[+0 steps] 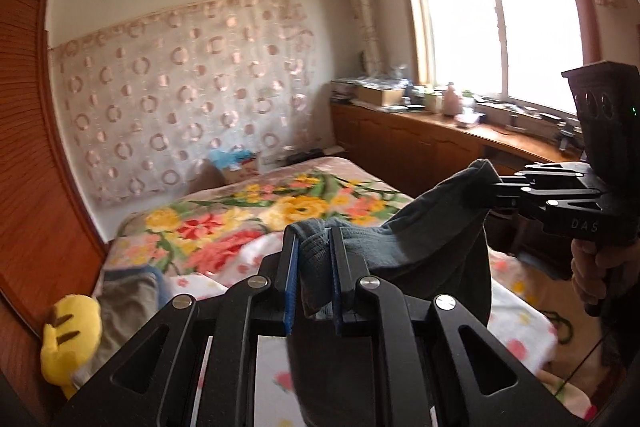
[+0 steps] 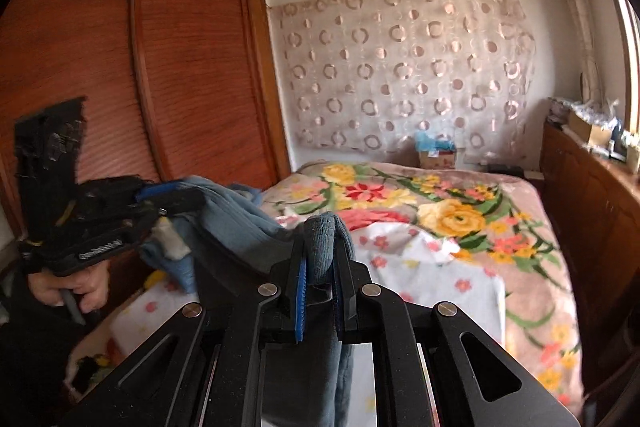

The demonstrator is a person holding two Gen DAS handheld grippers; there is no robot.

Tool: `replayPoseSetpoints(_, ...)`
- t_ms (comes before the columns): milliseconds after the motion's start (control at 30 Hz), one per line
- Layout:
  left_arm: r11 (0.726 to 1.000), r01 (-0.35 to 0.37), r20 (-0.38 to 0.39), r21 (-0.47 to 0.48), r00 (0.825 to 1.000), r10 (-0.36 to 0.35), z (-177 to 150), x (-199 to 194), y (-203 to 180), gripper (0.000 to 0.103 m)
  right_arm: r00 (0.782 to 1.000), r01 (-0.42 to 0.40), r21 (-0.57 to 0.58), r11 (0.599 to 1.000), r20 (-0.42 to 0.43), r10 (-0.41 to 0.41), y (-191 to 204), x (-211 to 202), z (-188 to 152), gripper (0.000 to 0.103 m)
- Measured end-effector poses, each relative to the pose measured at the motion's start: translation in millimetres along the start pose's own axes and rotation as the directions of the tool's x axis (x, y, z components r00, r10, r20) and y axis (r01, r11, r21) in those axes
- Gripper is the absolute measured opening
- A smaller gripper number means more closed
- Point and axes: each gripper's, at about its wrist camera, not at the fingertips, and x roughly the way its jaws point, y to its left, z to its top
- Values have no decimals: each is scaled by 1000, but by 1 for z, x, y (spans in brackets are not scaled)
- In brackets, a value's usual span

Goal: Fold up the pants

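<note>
Above the floral bed [image 2: 460, 211], 2 grippers, left [image 1: 314, 259] and right [image 2: 322, 263], each clamp nearly closed on soft grey-blue pants [image 1: 432, 239]. The limp, light cloth sags between them; edge grips look best.

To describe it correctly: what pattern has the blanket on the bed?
Large yellow, red and pink flowers with green leaves on the blanket; right wrist view shows it best.

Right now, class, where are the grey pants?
The grey pants hang in the air above the floral bed, pinched between the left hand-held gripper and the right hand-held gripper, in both wrist views.
</note>
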Motion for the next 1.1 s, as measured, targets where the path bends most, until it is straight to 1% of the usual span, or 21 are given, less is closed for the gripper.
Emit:
replayPoseSetpoints(100, 999, -53, 16, -2, 998, 53, 13, 11, 15, 15, 1000, 14, 15, 1000, 10, -14, -6, 26, 29, 10)
replayPoseSetpoints(167, 997, -72, 32, -17, 997, 73, 18, 10, 23, 15, 999, 18, -2, 1000, 36, -18, 2, 30, 42, 10)
replayPoseSetpoints(233, 997, -79, 41, -28, 996, 80, 15, 3, 27, 15, 998, 24, -22, 999, 60, -23, 14, 34, 46, 10)
replayPoseSetpoints(300, 997, -78, 24, -20, 997, 78, 4, 1, 25, 15, 999, 10, -24, 1000, 48, -9, 20, 37, 36, 10)
replayPoseSetpoints(367, 998, -64, -15, -20, 998, 64, -16, 3, 20, 15, 1000, 6, -41, 999, 11, -6, 24, 43, 18, 10)
replayPoseSetpoints(433, 999, -35, -62, -27, 998, 33, -43, 6, 13, 15, 999, 3, -56, 998, -45, -6, 26, 53, -3, 10)
replayPoseSetpoints(467, 1000, -24, -91, -15, 996, 23, -56, 9, 6, 15, 997, 7, -69, 998, -75, -12, 27, 59, -10, 10)
replayPoseSetpoints(533, 1000, -1, -141, -1, 990, 1, -87, 14, -5, 15, 988, 9, -97, 995, -151, -24, 30, 75, -36, 10)
replayPoseSetpoints(600, 1000, 21, -185, -11, 982, -23, -104, 19, -12, 15, 977, 1, -93, 996, -211, -21, 31, 89, -55, 10)
replayPoseSetpoints(667, 999, 30, -206, -18, 978, -33, -113, 21, -16, 15, 968, -7, -91, 996, -249, -16, 32, 98, -67, 10)
replayPoseSetpoints(800, 999, 42, -224, -34, 973, -49, -121, 18, -20, 15, 963, -29, -76, 997, -271, 7, 29, 101, -68, 10)
replayPoseSetpoints(867, 998, 50, -222, -38, 973, -57, -124, 10, -25, 15, 961, -40, -68, 997, -274, 20, 29, 93, -67, 10)
replayPoseSetpoints(933, 998, 52, -220, -36, 974, -59, -129, 2, -30, 15, 959, -51, -64, 997, -282, 31, 27, 95, -66, 10)
replayPoseSetpoints(1000, 997, 59, -225, -43, 972, -67, -134, -2, -33, 15, 957, -59, -62, 996, -289, 39, 17, 87, -77, 10)
replayPoseSetpoints(1100, 996, 69, -237, -62, 968, -82, -147, -6, -35, 15, 950, -71, -50, 996, -308, 52, 18, 75, -87, 10)
